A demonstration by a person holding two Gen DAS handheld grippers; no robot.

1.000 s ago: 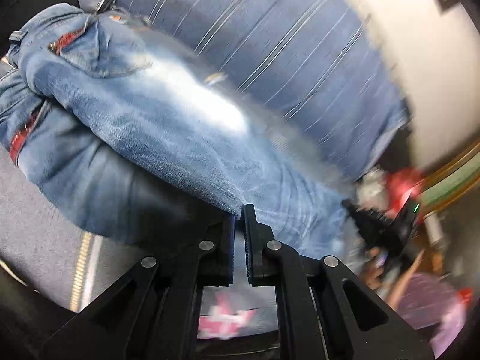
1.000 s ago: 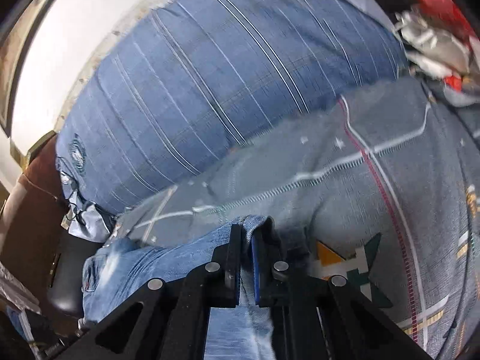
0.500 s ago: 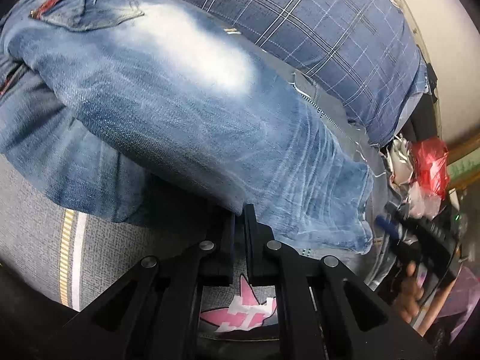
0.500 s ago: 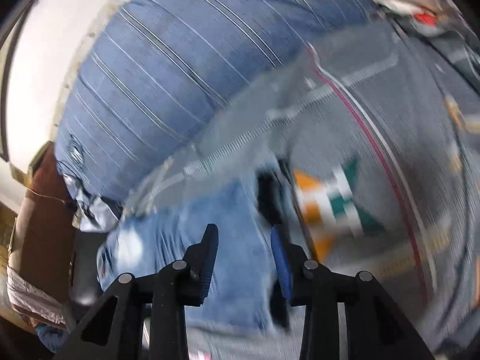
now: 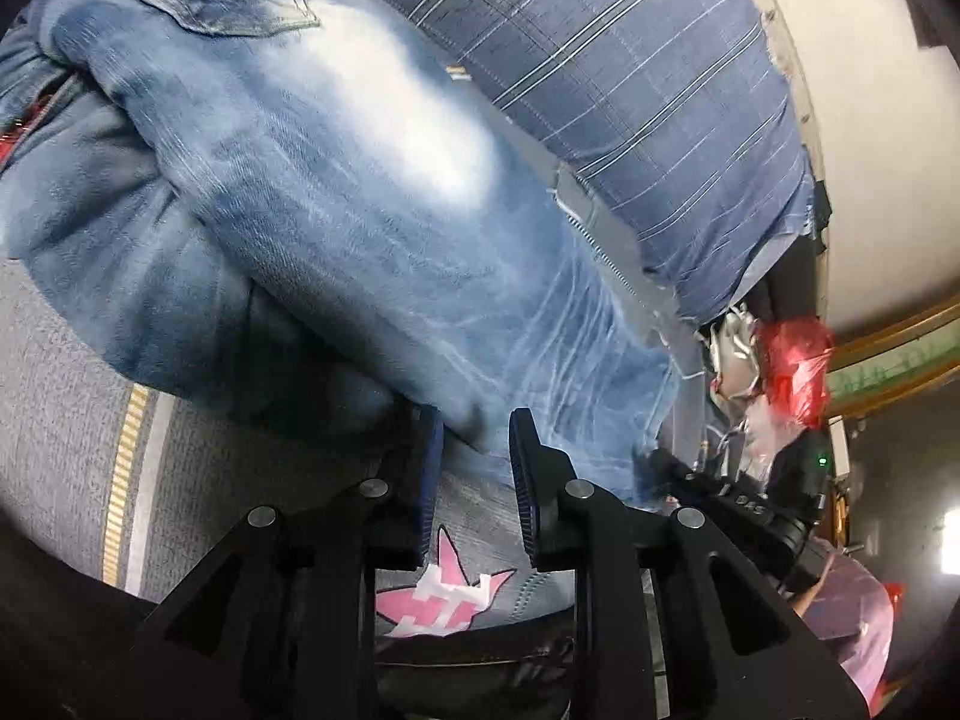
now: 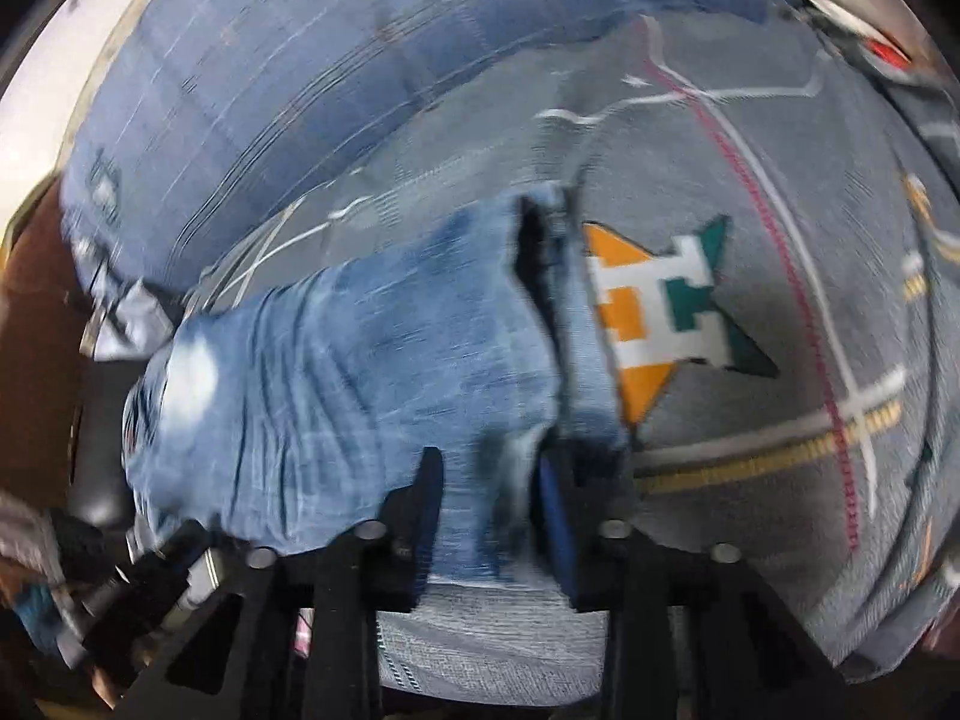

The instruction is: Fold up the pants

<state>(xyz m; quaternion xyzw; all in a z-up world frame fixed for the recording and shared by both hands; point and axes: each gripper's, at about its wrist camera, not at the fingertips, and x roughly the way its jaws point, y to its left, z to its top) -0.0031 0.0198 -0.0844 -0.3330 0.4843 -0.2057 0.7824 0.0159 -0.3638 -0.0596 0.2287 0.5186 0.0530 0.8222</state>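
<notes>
Jeans folded over on the bed, both grippers let go

We've got the jeans (image 5: 336, 192) lying doubled over on the grey patterned bedspread (image 5: 66, 396), right in front of the blue striped pillow (image 5: 606, 66). Our left gripper (image 5: 474, 474) has just been opening: its jaws sit a little apart at the near edge of the fold, with a bit of denim poking between them but nothing pinched. Our right gripper (image 6: 489, 516) has just been narrowing again and hangs part open over the leg end; that view is pretty smeared, so we can't swear the pads are clear of the cloth, but it looks loose. An orange and green star print (image 6: 654, 312) shows just beside the hems.
</notes>
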